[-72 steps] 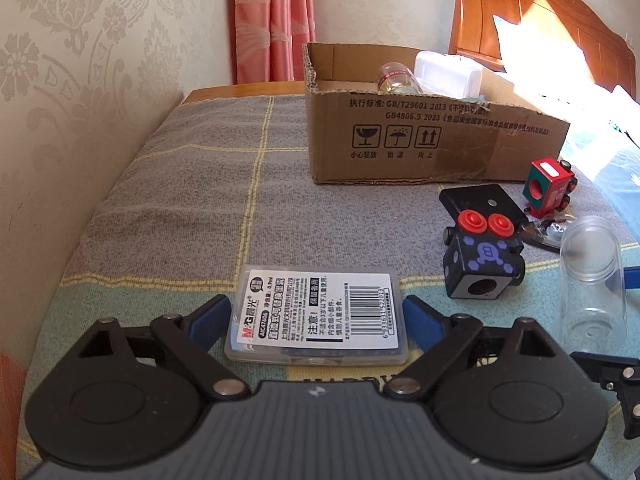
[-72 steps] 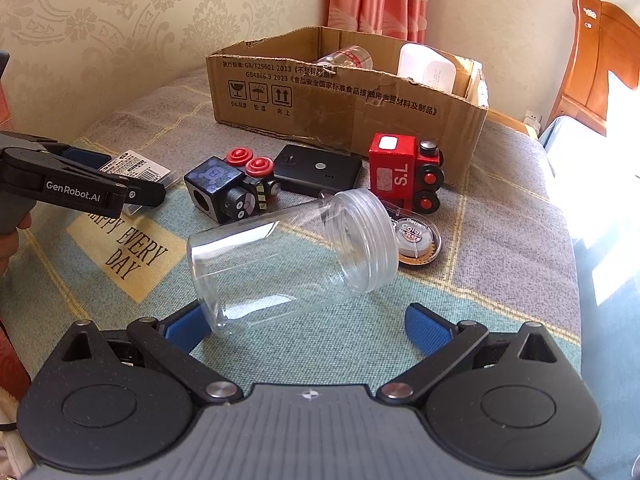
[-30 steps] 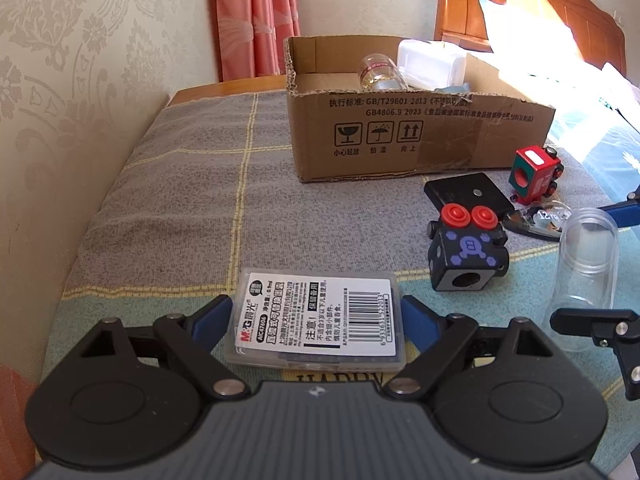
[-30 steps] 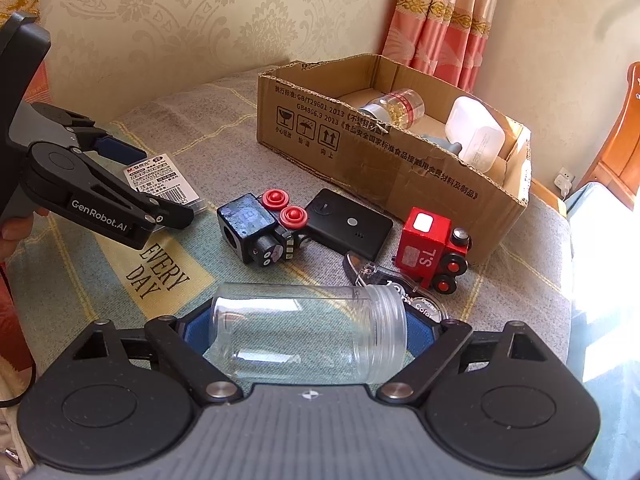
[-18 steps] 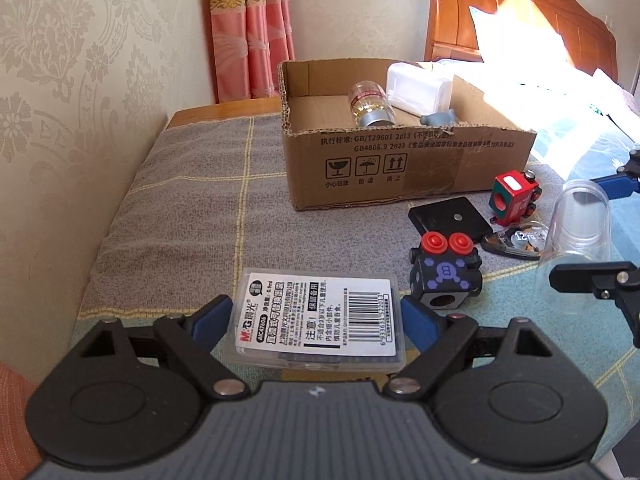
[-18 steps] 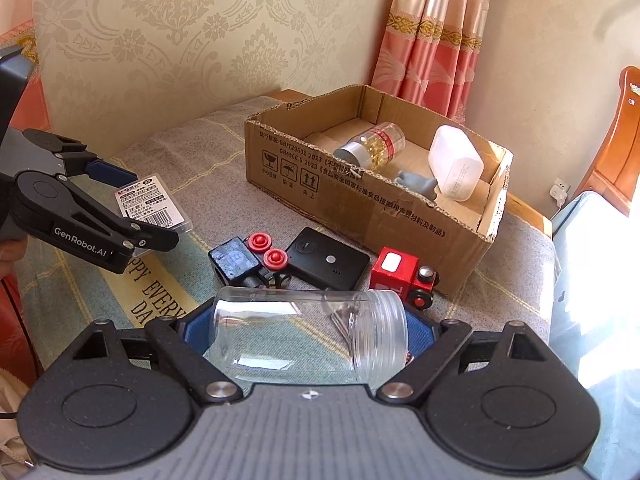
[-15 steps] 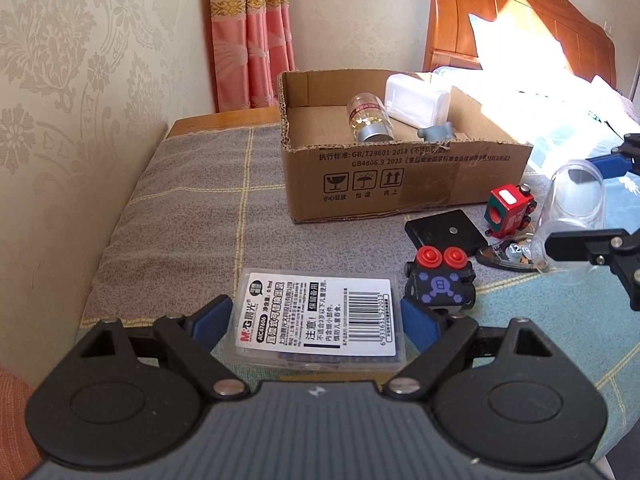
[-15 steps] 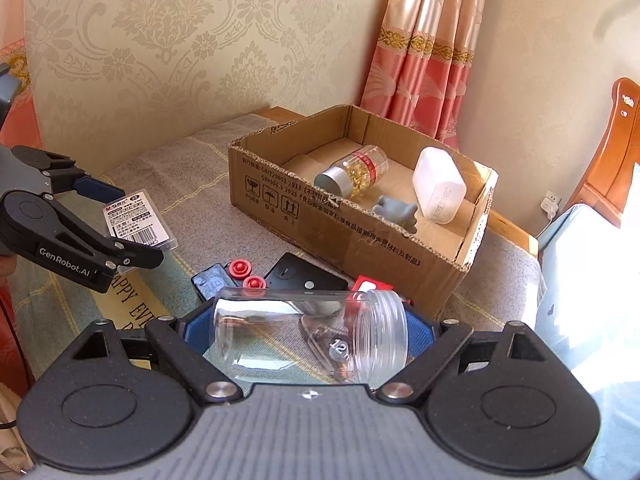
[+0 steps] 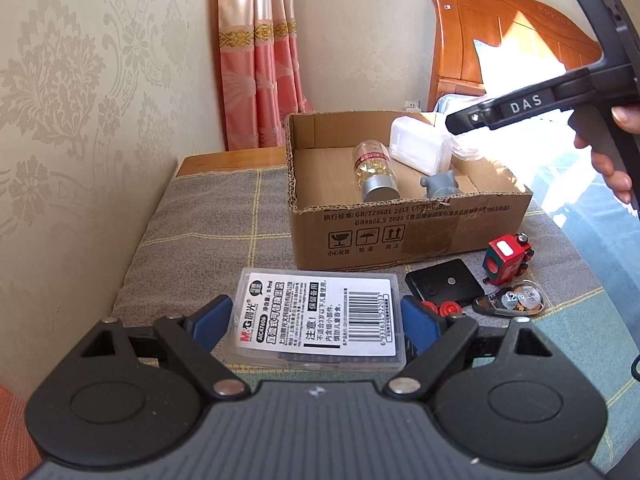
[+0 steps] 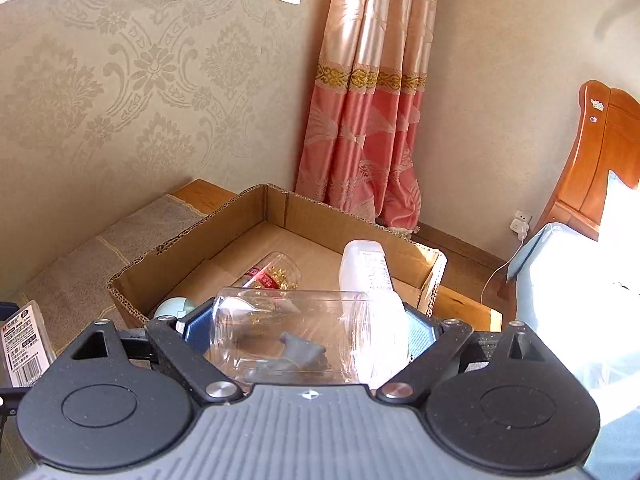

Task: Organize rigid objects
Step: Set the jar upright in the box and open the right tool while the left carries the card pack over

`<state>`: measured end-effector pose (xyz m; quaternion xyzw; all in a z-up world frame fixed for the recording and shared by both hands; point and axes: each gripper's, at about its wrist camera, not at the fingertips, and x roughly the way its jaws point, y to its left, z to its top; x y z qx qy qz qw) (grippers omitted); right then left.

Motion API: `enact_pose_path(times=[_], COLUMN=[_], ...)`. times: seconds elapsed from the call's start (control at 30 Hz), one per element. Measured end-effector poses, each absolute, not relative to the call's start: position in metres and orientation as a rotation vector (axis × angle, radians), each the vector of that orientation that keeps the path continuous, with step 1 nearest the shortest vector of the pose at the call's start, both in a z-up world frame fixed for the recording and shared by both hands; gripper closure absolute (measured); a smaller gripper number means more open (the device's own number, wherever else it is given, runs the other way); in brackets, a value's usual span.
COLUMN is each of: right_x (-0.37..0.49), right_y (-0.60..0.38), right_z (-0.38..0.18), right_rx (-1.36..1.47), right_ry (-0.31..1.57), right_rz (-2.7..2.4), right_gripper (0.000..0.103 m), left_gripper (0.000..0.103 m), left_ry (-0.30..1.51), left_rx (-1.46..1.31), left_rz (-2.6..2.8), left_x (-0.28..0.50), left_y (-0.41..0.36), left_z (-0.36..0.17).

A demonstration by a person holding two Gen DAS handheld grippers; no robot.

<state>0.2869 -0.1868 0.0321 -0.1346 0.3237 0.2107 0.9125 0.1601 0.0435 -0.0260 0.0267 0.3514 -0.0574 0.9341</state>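
Note:
My left gripper point(image 9: 316, 320) is shut on a flat clear plastic case point(image 9: 320, 316) with a white barcode label, held above the blanket. My right gripper point(image 10: 308, 336) is shut on a clear empty jar point(image 10: 292, 332) that lies crosswise between the blue pads, over the near side of the open cardboard box point(image 10: 192, 256). In the left wrist view a black finger point(image 9: 520, 106) of the right gripper reaches over the box point(image 9: 400, 236), with a hand point(image 9: 612, 160) on its handle. The box holds a capsule bottle point(image 9: 374, 172), a white container point(image 9: 418, 148) and a small grey figure point(image 9: 440, 184).
On the blanket in front of the box lie a red toy train point(image 9: 506, 258), a flat black device point(image 9: 444, 286), a keychain point(image 9: 512, 302) and a cube's red buttons point(image 9: 440, 308). The wall point(image 9: 80, 120) is at the left, a curtain point(image 9: 260, 60) and a wooden headboard point(image 9: 500, 40) behind.
The right gripper has carried the jar up off the blanket and across to above the box. The left gripper has risen a little with the case.

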Motion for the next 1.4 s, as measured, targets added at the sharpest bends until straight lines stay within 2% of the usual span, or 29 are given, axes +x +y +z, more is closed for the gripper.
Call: enact_pose_path(times=[0.07, 0.2, 0.7, 1.07, 1.4], right_x=[0.303, 0.325, 0.276, 0.217, 0.203], right_y=[-0.183, -0.182, -0.204, -0.206, -0.214], right_z=[0.03, 0.02, 0.016, 0.008, 0.004], right_rx=[-0.27, -0.253, -0.094, -0.08, -0.076], right_ry=[0.672, 0.714, 0.77, 0.742, 0.725], right_rz=[0.391, 0.315, 0.345, 0.289, 0.249], right_gripper=[0.01, 0.0, 0.0, 0.0, 0.0], left_gripper=[0.014, 0.014, 0.014, 0.014, 0.013], left_ry=[0.71, 0.705, 0.644, 0.683, 0.773], left_rx=[0.059, 0.068, 0.072, 0.06, 0.052], left_rz=[-0.117, -0.117, -0.122, -0.146, -0.095], left_x=[0.161, 0.165, 0.21, 0.302, 0.397], left_y=[0.042, 0.04, 0.03, 0.006, -0.009], left_z=[-0.023, -0.021, 0.002, 0.006, -0.014])
